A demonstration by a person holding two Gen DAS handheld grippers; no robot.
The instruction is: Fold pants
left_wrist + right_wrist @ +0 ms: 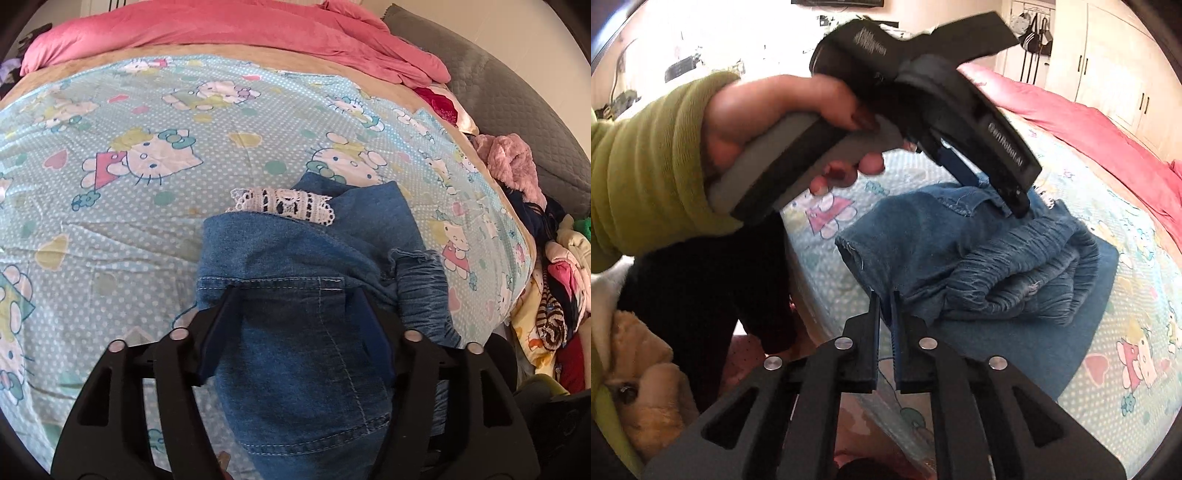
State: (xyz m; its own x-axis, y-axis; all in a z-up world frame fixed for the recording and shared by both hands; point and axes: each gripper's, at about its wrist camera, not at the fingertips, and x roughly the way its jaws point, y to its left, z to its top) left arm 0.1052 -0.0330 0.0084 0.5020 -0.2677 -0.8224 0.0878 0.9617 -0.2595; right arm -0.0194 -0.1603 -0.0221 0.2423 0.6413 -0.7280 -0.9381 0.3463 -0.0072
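Observation:
Blue denim pants with a white lace trim lie bunched on the Hello Kitty bedsheet. My left gripper is open, its fingers spread over the denim near a pocket seam. In the right wrist view the pants lie in a crumpled heap and the left gripper, held by a hand in a green sleeve, presses down on their top. My right gripper is shut on a lower edge of the denim at the near side of the heap.
A pink duvet lies across the far side of the bed. A grey quilt and a pile of mixed clothes sit at the right. A plush toy is at the bed's near edge. Wardrobes stand behind.

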